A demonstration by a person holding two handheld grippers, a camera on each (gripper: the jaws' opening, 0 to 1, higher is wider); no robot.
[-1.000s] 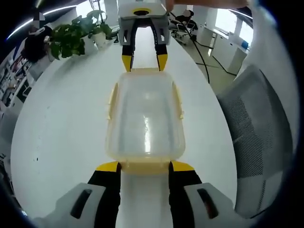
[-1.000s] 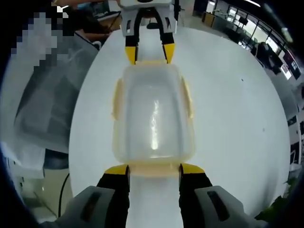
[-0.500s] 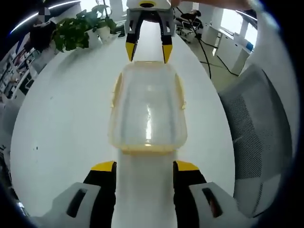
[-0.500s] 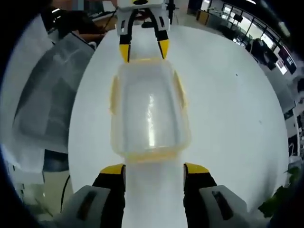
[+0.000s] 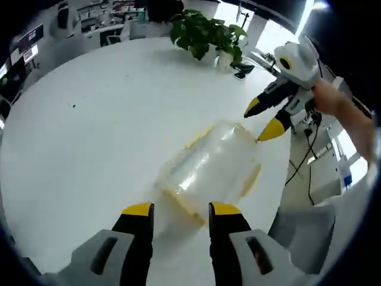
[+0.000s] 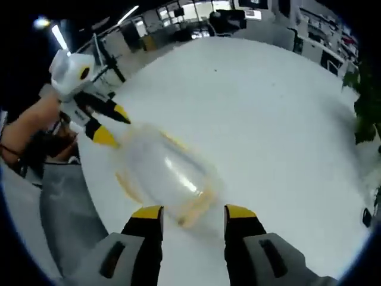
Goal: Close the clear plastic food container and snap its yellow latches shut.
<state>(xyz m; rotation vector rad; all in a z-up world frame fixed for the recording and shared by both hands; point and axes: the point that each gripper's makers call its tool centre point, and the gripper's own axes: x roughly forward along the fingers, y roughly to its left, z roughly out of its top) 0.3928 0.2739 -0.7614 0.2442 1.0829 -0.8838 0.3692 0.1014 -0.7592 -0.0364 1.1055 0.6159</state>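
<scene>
Container (image 5: 209,165) sits just ahead of open left claw (image 5: 175,210), btwn both claws

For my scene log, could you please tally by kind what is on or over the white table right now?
Clear plastic food container: 1
Grippers: 2, the left gripper and the right gripper
Potted plant: 1
Total: 4

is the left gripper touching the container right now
Apart. In the left gripper view, a strip of white table shows between the open left gripper and the near end of the container.
</scene>
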